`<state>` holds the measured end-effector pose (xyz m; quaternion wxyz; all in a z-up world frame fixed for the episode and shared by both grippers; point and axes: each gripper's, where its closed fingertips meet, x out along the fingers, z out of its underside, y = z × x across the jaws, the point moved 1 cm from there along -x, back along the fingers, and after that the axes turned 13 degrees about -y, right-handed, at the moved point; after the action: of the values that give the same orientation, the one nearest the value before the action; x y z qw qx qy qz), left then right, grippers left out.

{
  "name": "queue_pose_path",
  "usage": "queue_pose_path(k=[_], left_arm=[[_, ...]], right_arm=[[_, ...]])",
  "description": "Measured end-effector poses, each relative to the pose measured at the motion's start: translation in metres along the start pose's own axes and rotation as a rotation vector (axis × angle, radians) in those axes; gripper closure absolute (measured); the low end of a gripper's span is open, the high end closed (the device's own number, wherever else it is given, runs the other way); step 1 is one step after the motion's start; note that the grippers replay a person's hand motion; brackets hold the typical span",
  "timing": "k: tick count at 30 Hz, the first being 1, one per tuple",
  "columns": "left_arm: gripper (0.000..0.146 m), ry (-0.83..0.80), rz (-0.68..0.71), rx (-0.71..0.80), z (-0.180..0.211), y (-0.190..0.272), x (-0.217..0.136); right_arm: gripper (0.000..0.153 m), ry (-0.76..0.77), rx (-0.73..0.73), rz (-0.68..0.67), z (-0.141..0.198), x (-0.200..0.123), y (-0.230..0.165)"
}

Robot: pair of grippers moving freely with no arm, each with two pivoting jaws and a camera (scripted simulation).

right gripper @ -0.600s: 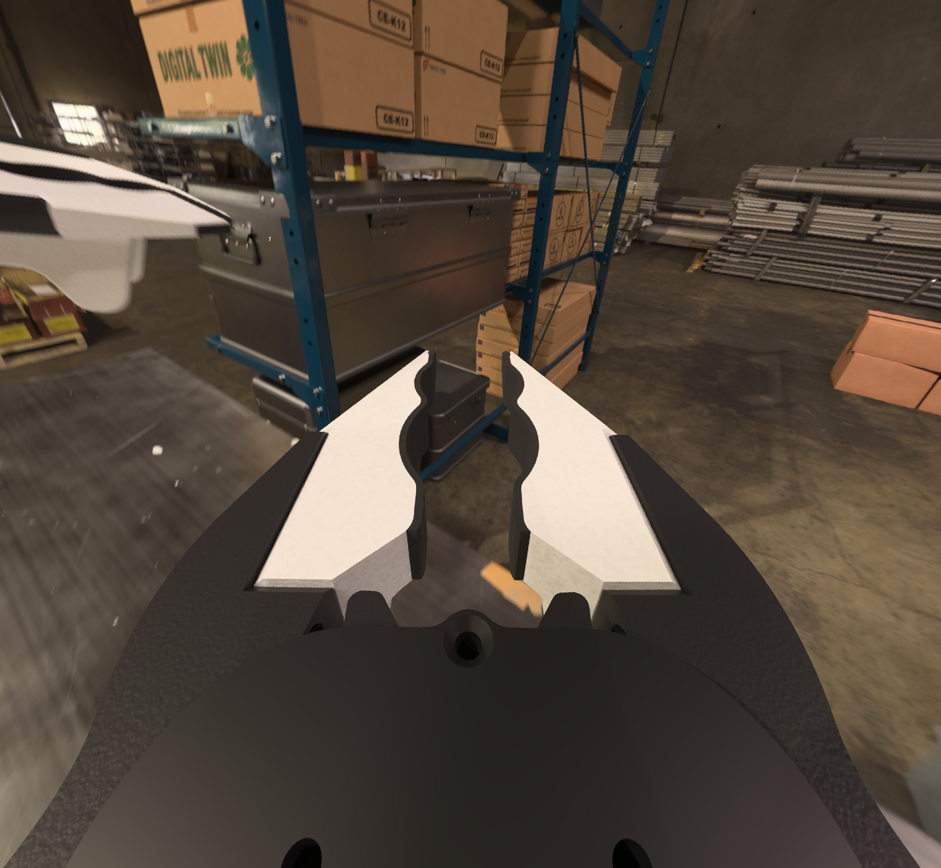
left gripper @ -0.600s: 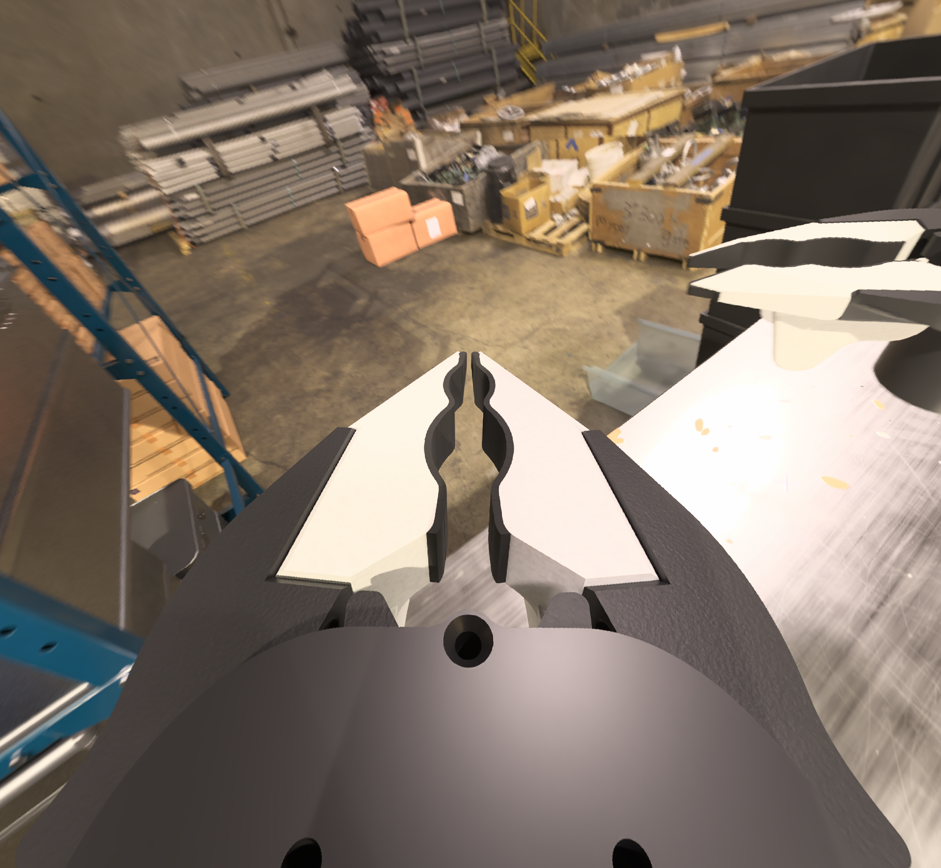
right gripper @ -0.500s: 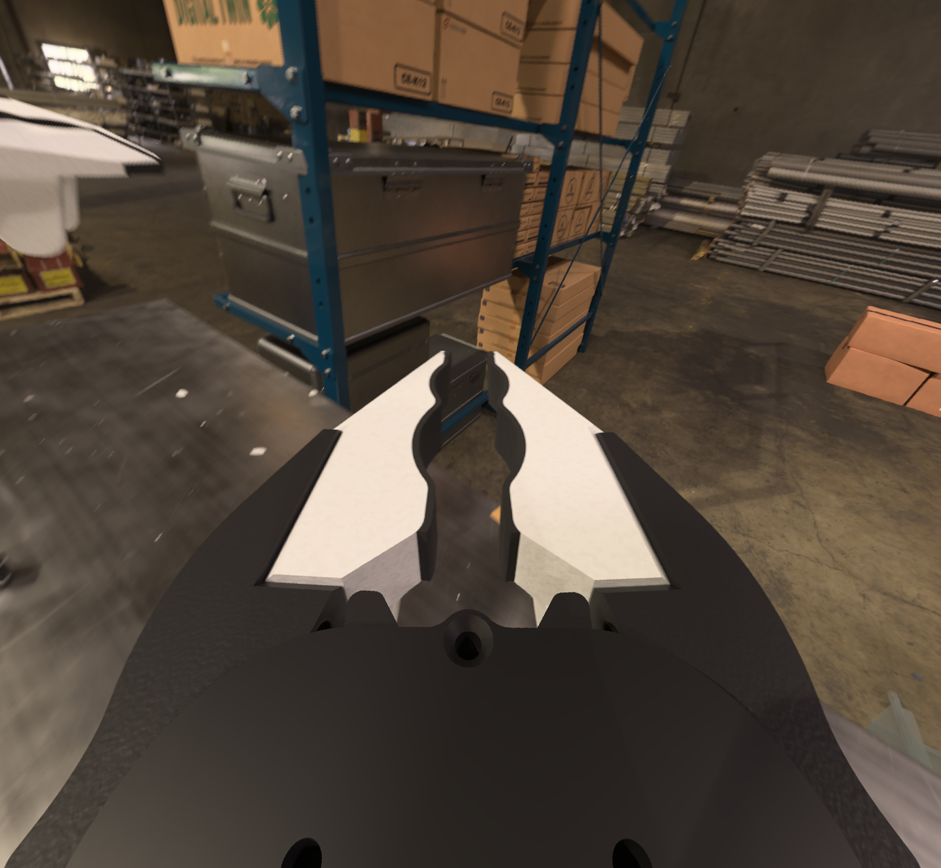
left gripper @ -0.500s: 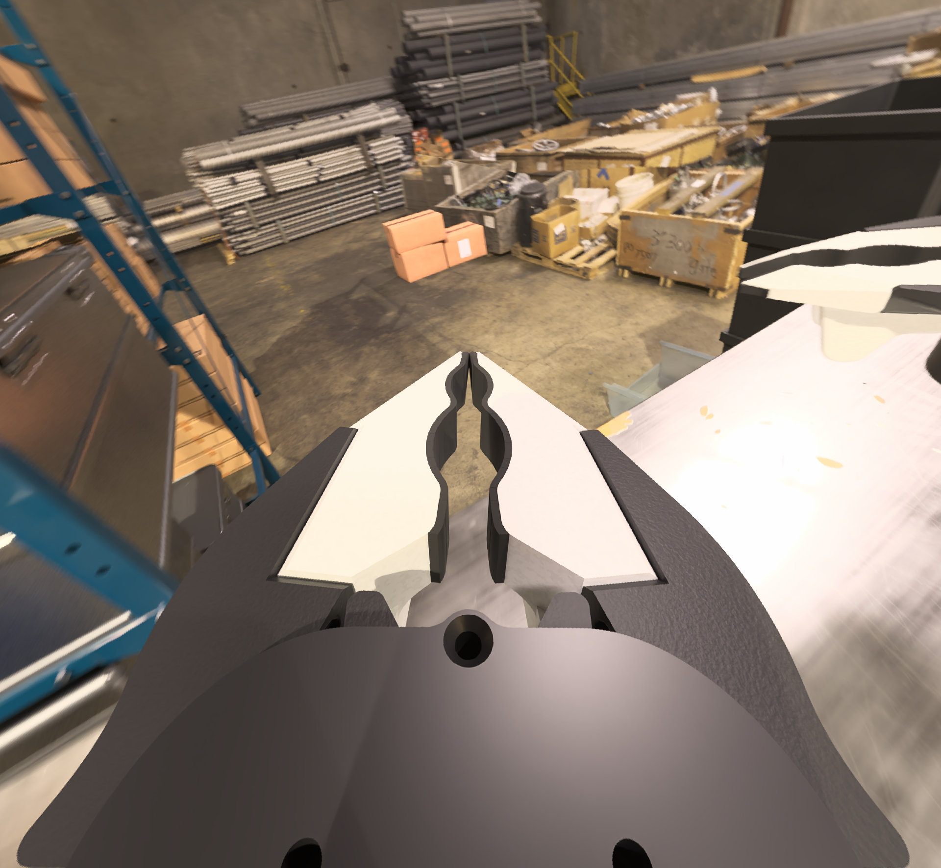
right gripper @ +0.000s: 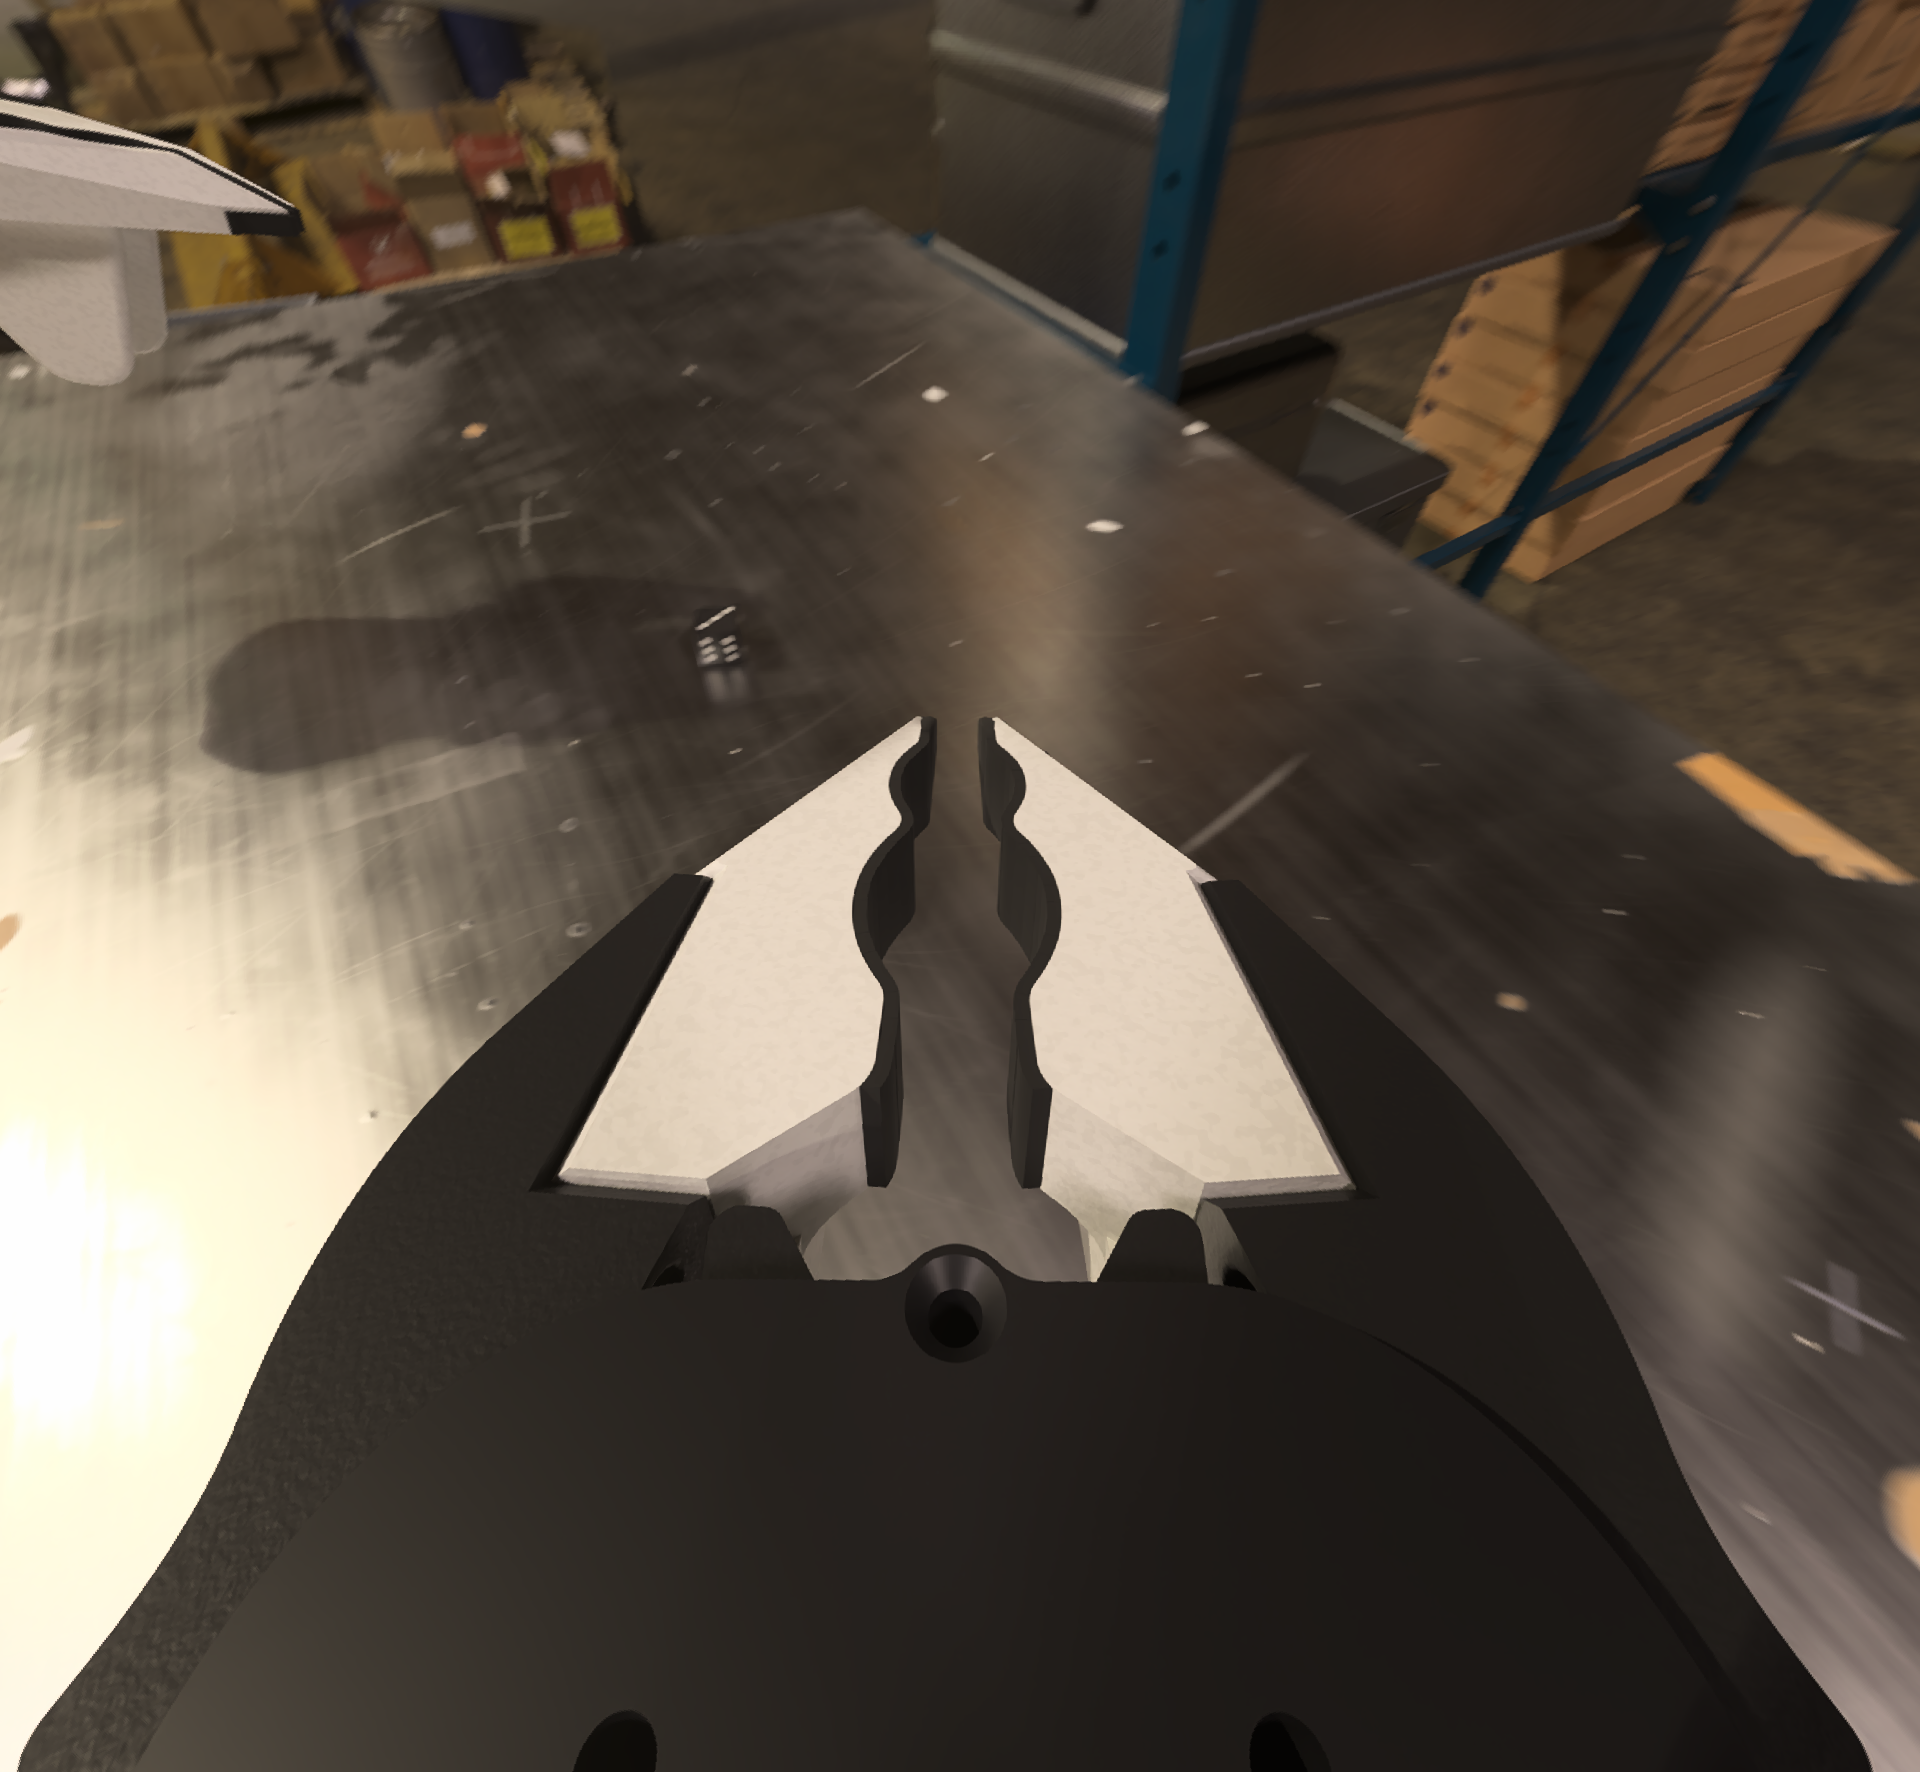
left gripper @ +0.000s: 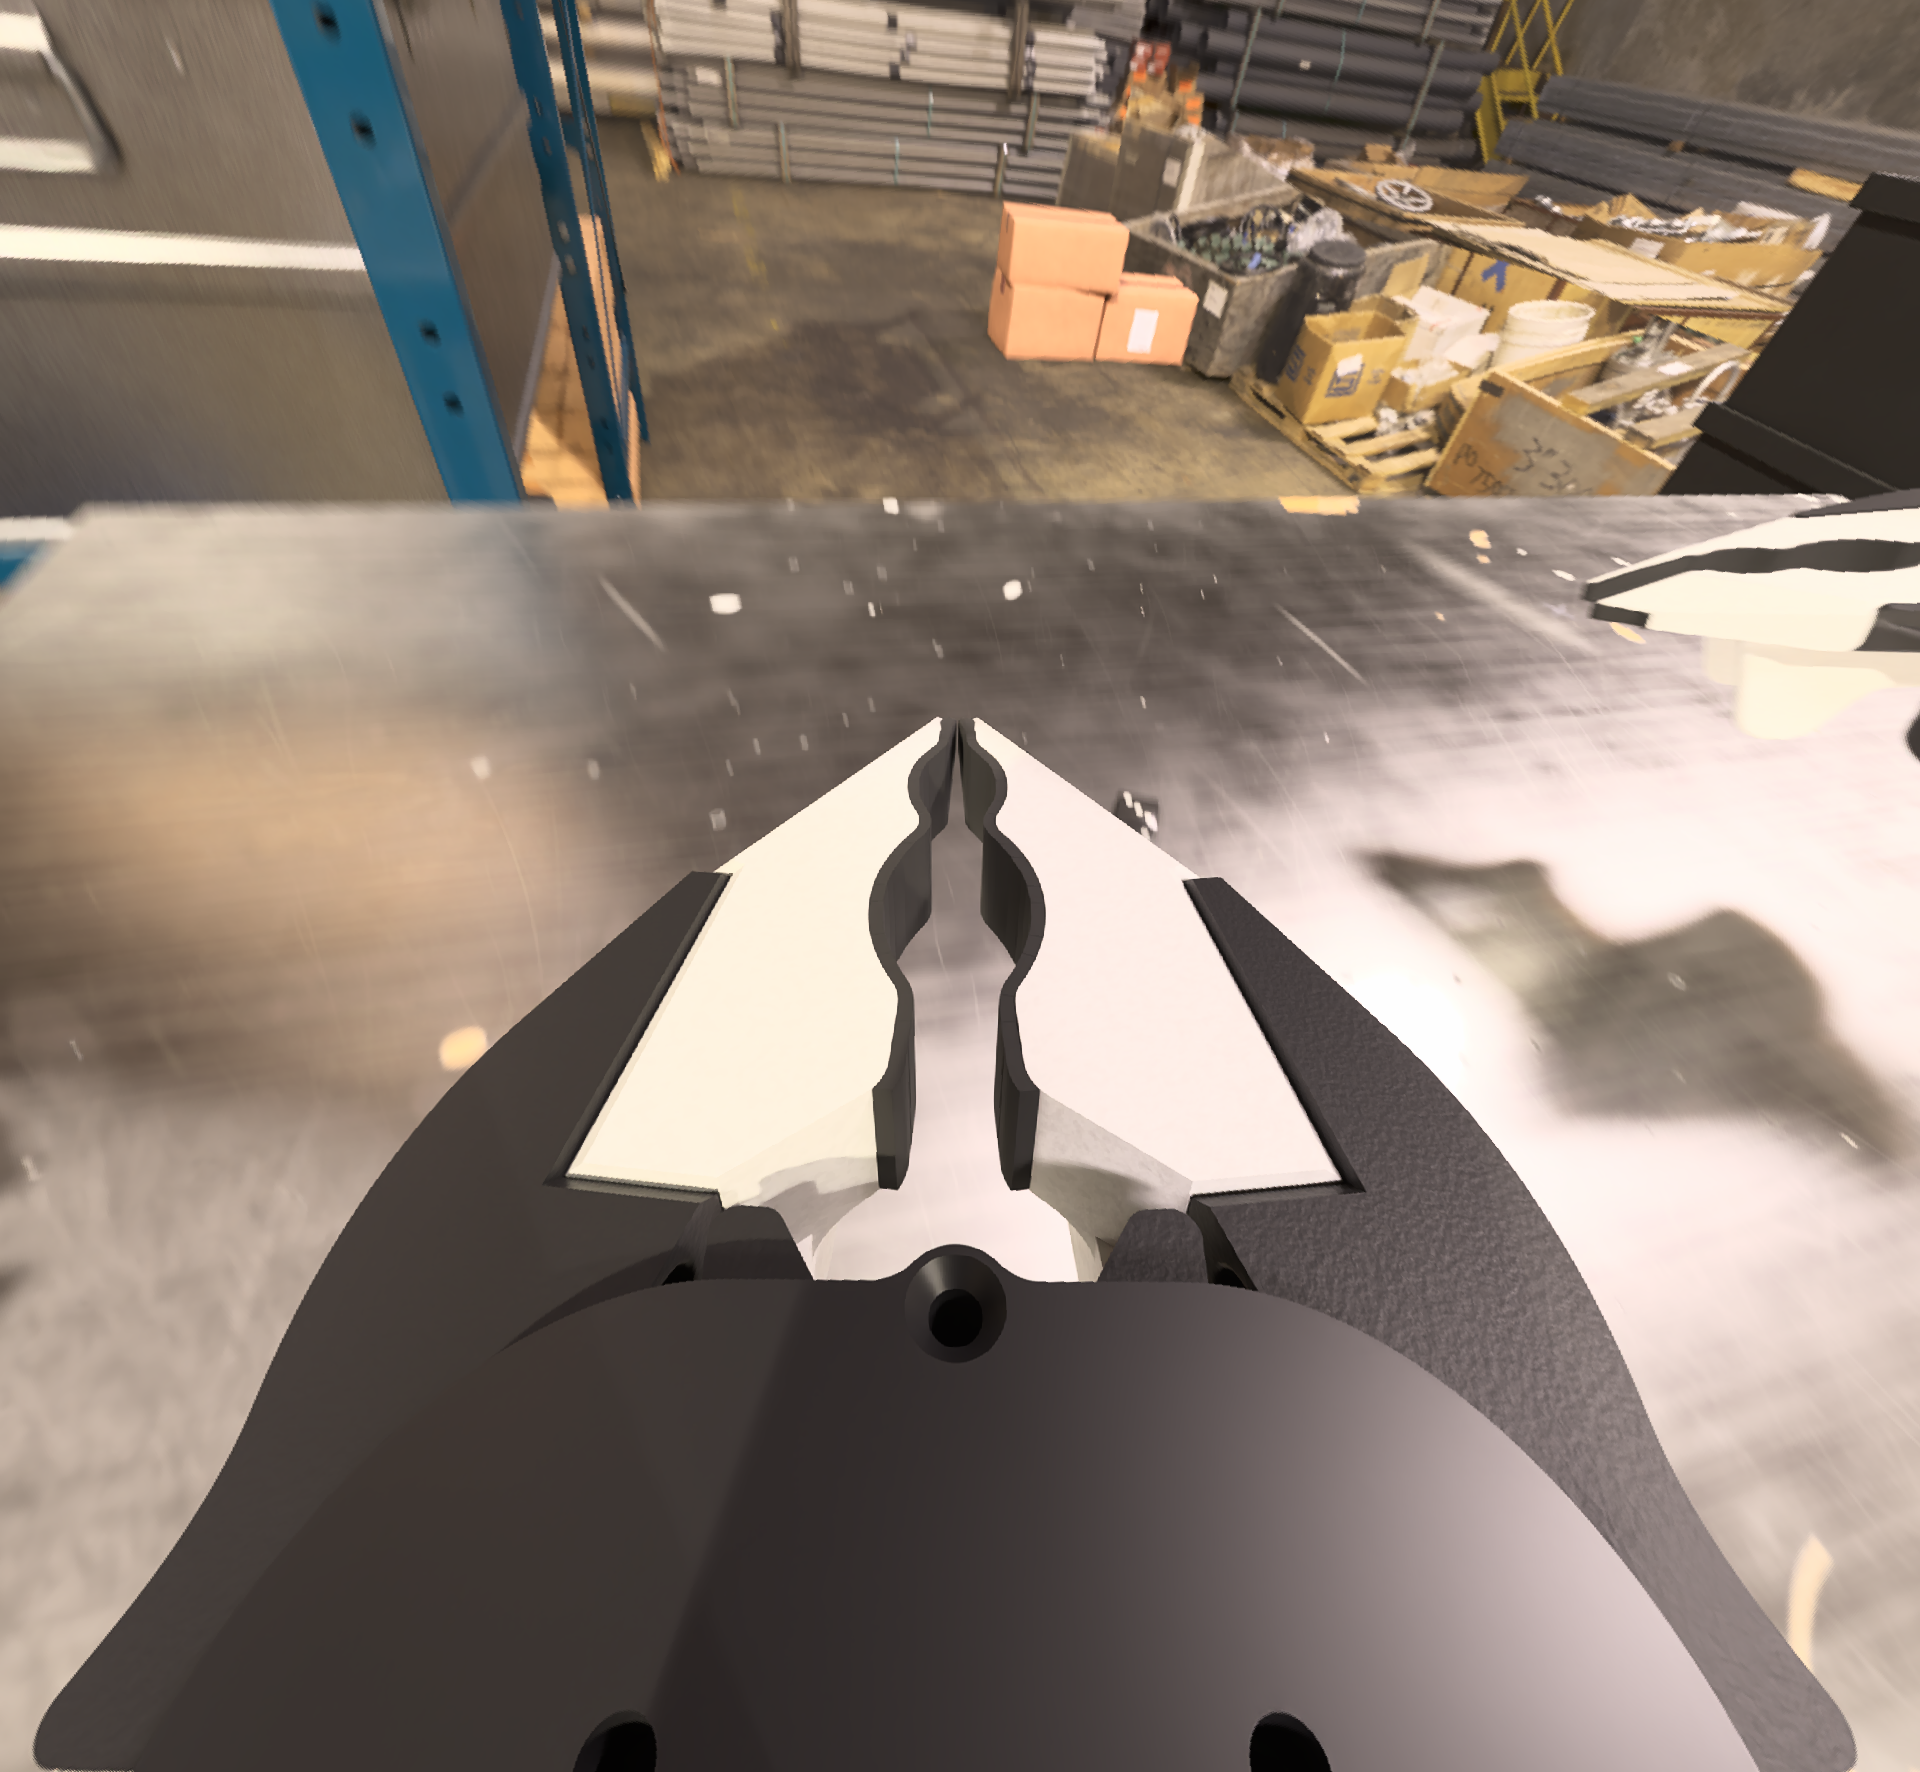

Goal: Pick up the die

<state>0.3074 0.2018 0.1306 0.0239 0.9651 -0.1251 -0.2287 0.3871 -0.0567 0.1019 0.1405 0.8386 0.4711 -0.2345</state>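
A small black die with white pips [right gripper: 722, 647] lies on the scratched metal table [right gripper: 1299, 683], ahead and left of my right gripper [right gripper: 956, 730]. That gripper hovers above the table, empty, its jaws almost together with a thin gap. In the left wrist view the die [left gripper: 1140, 813] peeks out just right of my left gripper [left gripper: 954, 730], partly hidden by its right finger. The left gripper is shut and empty above the table [left gripper: 364, 787]. Each gripper shows at the other view's edge: the right one [left gripper: 1766, 595] and the left one [right gripper: 135, 184].
The table's far edge [left gripper: 935, 507] drops to a warehouse floor. Blue shelving with a grey metal case [right gripper: 1455, 60] stands past the table. Orange boxes [left gripper: 1081, 299], stacked pipes and crates of scrap lie farther off. A black bin [left gripper: 1870, 320] stands at the right.
Both views have tipped down from the warehouse onto the table top, and the die has come into view. The right gripper's jaws have narrowed. The left stays shut.
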Motion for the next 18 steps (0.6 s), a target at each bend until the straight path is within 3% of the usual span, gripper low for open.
queue_pose_path(k=[4,7,10,14,18], left_arm=[[0.138,-0.066,0.044,-0.078,0.037,-0.004,-0.012],[0.136,-0.06,0.047,-0.085,0.041,-0.01,-0.019],[0.136,-0.045,0.075,-0.107,0.041,-0.014,-0.023],[0.137,-0.02,0.095,-0.115,0.042,-0.018,-0.027],[0.138,-0.006,0.13,-0.129,0.045,-0.018,-0.027]], right_arm=[[0.135,-0.13,-0.008,-0.083,0.005,0.039,-0.041],[0.119,-0.237,0.029,-0.107,0.001,0.077,-0.063],[0.113,-0.363,0.028,-0.093,0.0,0.115,-0.078],[0.113,-0.482,0.02,-0.058,0.0,0.147,-0.086],[0.122,-0.57,0.003,-0.026,0.001,0.156,-0.082]])
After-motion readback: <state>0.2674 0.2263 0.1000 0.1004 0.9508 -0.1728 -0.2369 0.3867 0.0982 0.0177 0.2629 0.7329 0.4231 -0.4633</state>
